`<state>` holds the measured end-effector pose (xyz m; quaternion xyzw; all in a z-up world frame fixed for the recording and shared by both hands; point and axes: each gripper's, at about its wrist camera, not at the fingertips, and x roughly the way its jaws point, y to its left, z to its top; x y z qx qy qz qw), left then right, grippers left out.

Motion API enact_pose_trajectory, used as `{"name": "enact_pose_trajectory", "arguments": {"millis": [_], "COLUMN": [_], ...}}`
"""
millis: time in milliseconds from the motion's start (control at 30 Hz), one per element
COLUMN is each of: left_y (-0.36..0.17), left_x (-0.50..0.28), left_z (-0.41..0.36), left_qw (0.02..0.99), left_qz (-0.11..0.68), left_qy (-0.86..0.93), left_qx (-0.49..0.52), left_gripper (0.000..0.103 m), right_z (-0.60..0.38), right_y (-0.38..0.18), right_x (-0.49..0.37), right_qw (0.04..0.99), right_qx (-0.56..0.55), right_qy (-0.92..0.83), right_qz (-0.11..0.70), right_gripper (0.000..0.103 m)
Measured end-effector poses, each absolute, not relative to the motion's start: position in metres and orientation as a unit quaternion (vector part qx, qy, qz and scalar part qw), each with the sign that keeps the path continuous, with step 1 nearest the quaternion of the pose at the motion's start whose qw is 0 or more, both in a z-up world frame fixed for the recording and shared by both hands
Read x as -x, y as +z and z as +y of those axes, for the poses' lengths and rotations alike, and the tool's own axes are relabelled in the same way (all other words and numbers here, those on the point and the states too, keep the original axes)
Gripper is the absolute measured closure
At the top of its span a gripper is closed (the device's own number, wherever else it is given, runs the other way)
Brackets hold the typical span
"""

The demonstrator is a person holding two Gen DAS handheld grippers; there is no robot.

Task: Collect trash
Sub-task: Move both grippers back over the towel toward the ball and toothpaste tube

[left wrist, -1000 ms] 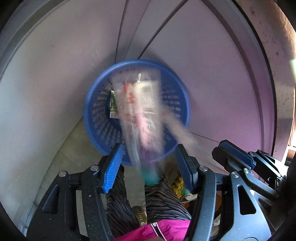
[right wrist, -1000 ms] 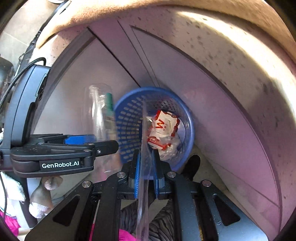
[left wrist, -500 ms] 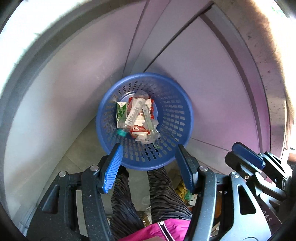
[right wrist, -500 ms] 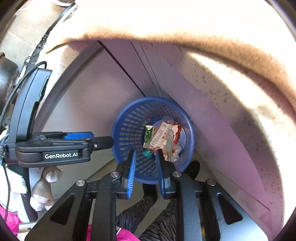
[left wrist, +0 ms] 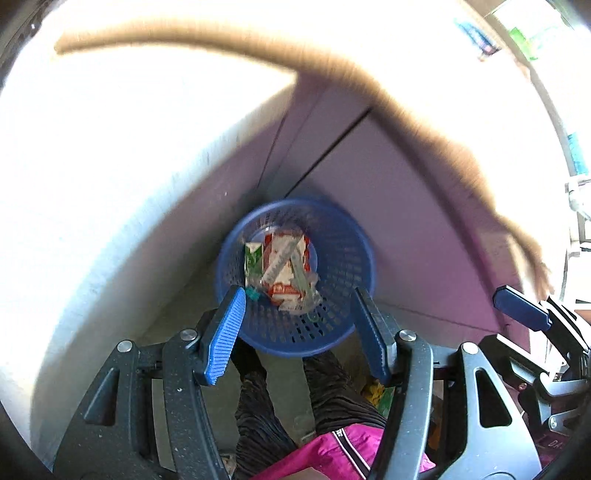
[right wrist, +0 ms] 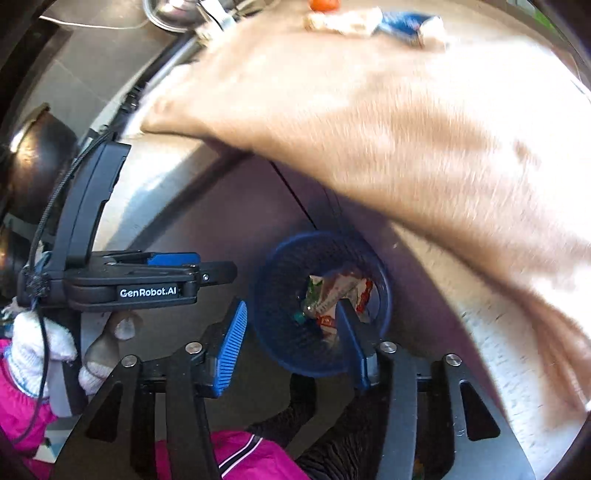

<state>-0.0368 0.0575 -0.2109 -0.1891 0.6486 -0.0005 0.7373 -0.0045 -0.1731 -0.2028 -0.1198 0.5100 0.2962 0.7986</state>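
— Where's the trash?

— In the blue basket (left wrist: 295, 273) on the floor below me: a green carton (left wrist: 253, 258), red-and-white wrappers (left wrist: 286, 266). Both my grippers, left (left wrist: 297, 328) and right (right wrist: 291, 338), point down at it, jaws spread, holding nothing.

— Any left?

— Some scraps (right wrist: 369, 18) lie on the surface (right wrist: 369, 122) at 12 o'clock in the right view, blurred.

— Risks?

— I judge that swinging up quickly could knock the surface edge, or a poor pinch could drop a wrapper beside the basket.
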Motion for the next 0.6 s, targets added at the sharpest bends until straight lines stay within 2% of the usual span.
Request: {"name": "enact_pose_trajectory", "arguments": {"millis": [100,600], "left_y": [-0.191,-0.121], "left_x": [0.032,0.001], "left_z": [0.060,0.064], "left_qw": [0.750,0.797], "left_qz": [0.634,0.573], "left_qy": [-0.002,0.005], "left_qx": [0.187,0.189], "left_gripper": [0.042,0.042], "right_z": [-0.175,-0.189], "right_y": [-0.184,-0.116], "right_x": [0.005,-0.018], "right_qw": [0.802,0.826], "right_qx": [0.122,0.132], "right_qy": [0.305,0.321], "right_qz": [0.499,0.445], "right_gripper": [0.045,0.040]}}
